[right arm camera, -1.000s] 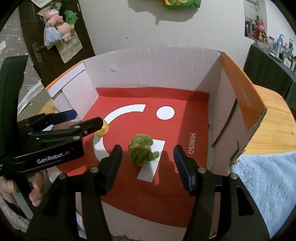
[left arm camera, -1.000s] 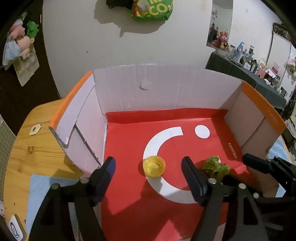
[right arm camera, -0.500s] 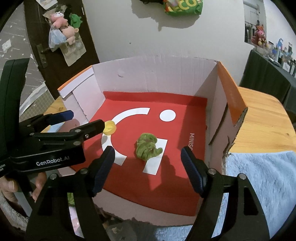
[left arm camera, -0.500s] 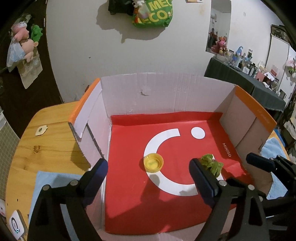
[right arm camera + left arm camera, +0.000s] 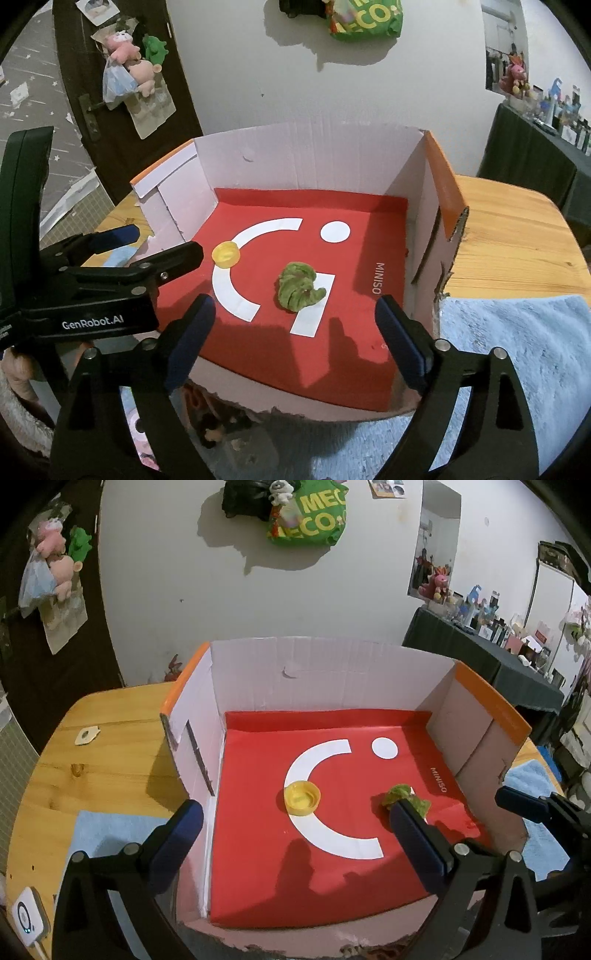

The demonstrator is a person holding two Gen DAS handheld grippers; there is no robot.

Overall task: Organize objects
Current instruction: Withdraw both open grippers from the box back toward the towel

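Red paper lined the floor of the cardboard box [image 5: 332,672], and both task objects lay on it: the yellow cap [image 5: 302,797] ahead of the left gripper [image 5: 295,823], between its fingers in line of sight but well beyond the tips, and the green leafy toy [image 5: 298,288] likewise ahead of the right gripper [image 5: 295,317]. Judged from that, the step in hand was the release and withdrawal after placing. To do it well, each gripper would need to back away straight and clear of the box's torn near wall (its edge looked ragged), without nudging either object.

Both grippers' jaws had just been opening, and now stood wide apart with nothing between the pads; neither touched anything. In the right wrist view the left gripper sat just to the left of the right one, near the cap. Blue cloths [image 5: 517,350] covered the counter [image 5: 103,757] beside the box.
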